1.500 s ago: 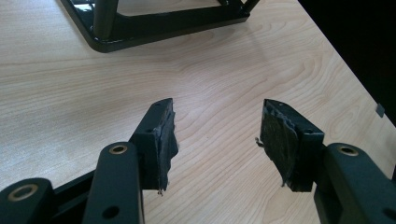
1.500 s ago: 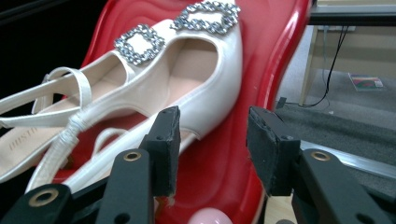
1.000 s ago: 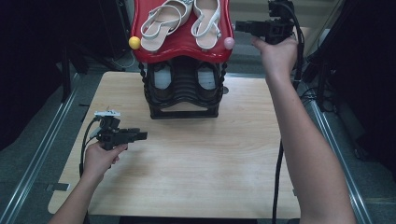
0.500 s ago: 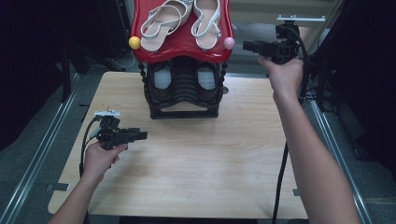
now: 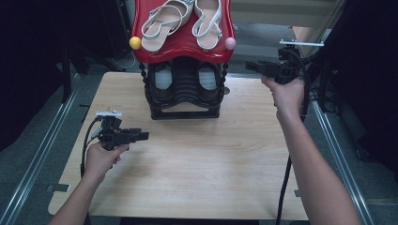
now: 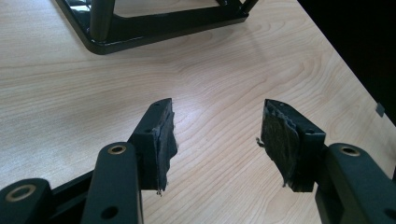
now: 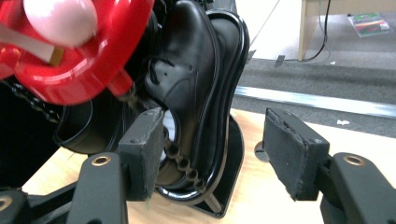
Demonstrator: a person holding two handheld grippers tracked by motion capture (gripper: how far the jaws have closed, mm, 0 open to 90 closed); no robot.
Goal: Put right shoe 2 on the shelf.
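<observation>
A two-tier shoe rack (image 5: 184,110) stands at the table's far middle. Its red top shelf (image 5: 184,47) carries a pair of pale strappy sandals (image 5: 169,21). A pair of black shoes (image 5: 162,77) sits on the black lower tier, and one black shoe (image 7: 189,70) looms close in the right gripper view. My left gripper (image 5: 143,136) rests low over the table's left side, open and empty (image 6: 215,135). My right gripper (image 5: 249,65) hovers to the right of the rack at lower-shelf height, open with nothing between its pads (image 7: 212,151).
A yellow ball (image 5: 135,42) and a pink ball (image 5: 230,43) cap the red shelf's front corners. Metal rails (image 5: 37,154) run along both table sides. The wooden tabletop (image 5: 206,168) spreads bare in front of the rack.
My right gripper has come down from beside the red top shelf to the level of the lower tier, closer to the table. The left gripper has stayed put.
</observation>
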